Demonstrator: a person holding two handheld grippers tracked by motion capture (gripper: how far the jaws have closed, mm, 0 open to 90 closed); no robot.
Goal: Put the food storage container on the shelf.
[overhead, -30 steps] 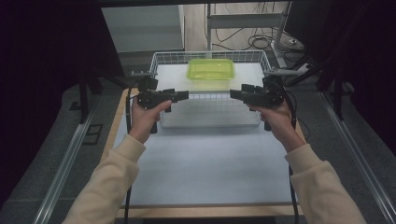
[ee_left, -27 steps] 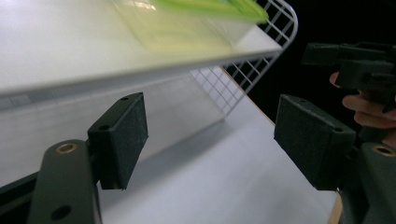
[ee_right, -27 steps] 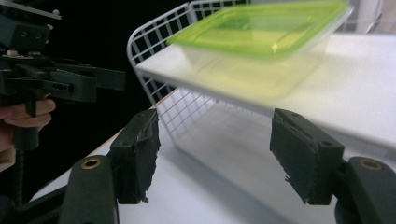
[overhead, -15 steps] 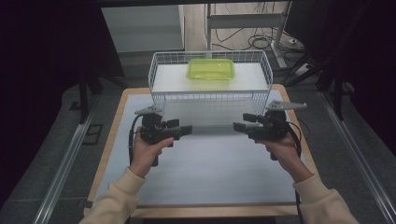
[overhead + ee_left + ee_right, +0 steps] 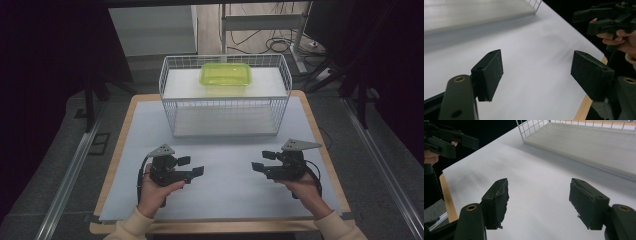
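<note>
Both tongs hang over the near part of the white desk (image 5: 220, 195), the left tongs (image 5: 192, 167) at about 7 o'clock and the right tongs (image 5: 261, 162) at about 5 o'clock, facing each other, each with jaws wide and nothing between them. The wire basket (image 5: 225, 102) stands at 12 o'clock, well apart from both. A green tub (image 5: 226, 75) sits on its top shelf, toward the back.
</note>
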